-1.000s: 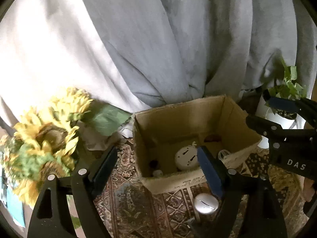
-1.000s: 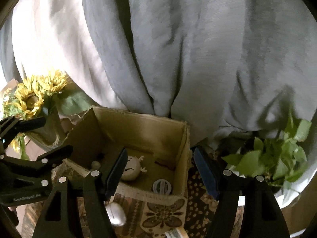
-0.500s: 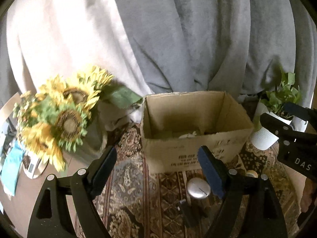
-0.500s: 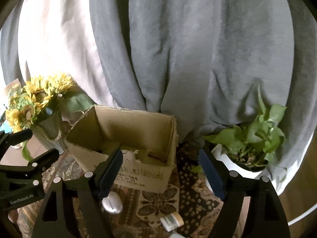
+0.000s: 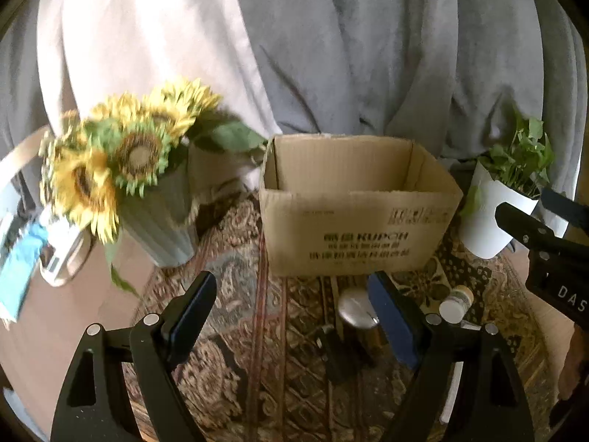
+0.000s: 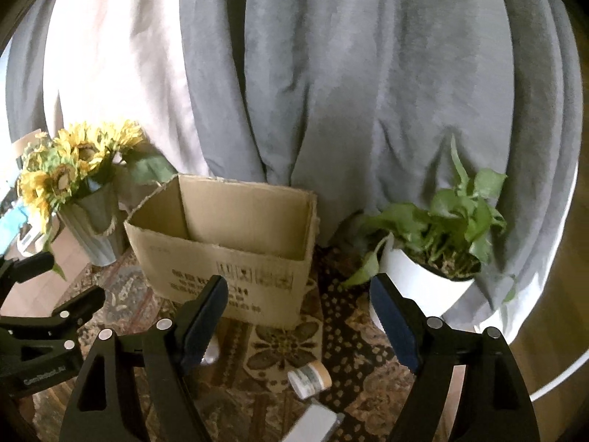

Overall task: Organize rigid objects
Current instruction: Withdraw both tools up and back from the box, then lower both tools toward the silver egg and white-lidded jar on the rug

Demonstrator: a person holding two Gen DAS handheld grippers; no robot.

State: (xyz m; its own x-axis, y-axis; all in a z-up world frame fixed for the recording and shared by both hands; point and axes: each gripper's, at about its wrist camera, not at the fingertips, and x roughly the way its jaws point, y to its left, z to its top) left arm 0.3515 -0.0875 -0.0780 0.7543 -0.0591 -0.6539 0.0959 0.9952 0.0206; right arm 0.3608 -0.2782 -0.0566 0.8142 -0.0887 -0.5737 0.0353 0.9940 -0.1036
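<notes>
An open cardboard box (image 5: 353,213) stands on a patterned rug (image 5: 239,316); it also shows in the right wrist view (image 6: 235,258). In front of it lie a silver round-topped object (image 5: 355,311), a small white-capped bottle (image 5: 454,304) and a dark object (image 5: 337,350). The right wrist view shows the bottle (image 6: 309,377) and a flat grey object (image 6: 316,421). My left gripper (image 5: 291,316) is open and empty, back from the box. My right gripper (image 6: 298,316) is open and empty, also in the left wrist view (image 5: 545,235).
A vase of sunflowers (image 5: 147,199) stands left of the box, a potted green plant in a white pot (image 6: 423,269) to its right. Grey and white curtains (image 6: 331,92) hang behind. Blue and white items (image 5: 33,254) lie at far left.
Both grippers have pulled back and down from above the box. The box's inside is now out of sight and its front face shows. Both stay open.
</notes>
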